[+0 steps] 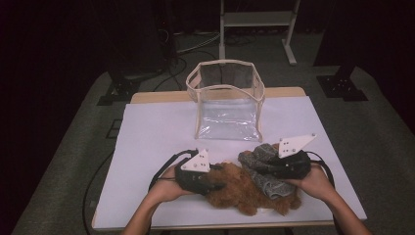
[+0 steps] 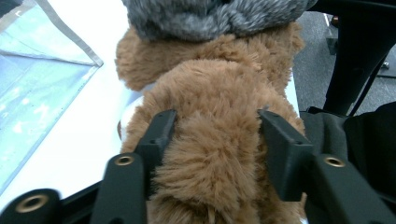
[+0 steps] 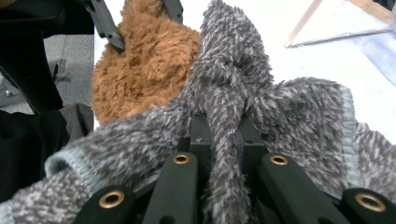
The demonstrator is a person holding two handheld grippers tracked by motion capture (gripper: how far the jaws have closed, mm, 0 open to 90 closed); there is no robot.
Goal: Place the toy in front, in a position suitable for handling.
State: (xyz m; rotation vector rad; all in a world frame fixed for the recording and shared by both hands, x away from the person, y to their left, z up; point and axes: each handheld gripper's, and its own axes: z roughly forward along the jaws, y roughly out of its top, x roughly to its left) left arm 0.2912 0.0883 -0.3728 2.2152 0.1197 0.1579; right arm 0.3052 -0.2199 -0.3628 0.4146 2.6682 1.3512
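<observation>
Right gripper (image 3: 219,126) pinches grey cloth (image 3: 261,102), pads buried.

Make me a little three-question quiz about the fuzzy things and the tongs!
1. True or false: the right tongs pinch the grey fuzzy cloth.
2. What do the left tongs straddle? A) the clear bag B) the brown fuzzy cloth C) a cable
3. Fill in: the clear bag stands on the white table, ____ the cloths, away from the person.

Key: 1 true. 2 B, the brown fuzzy cloth. 3 behind.
</observation>
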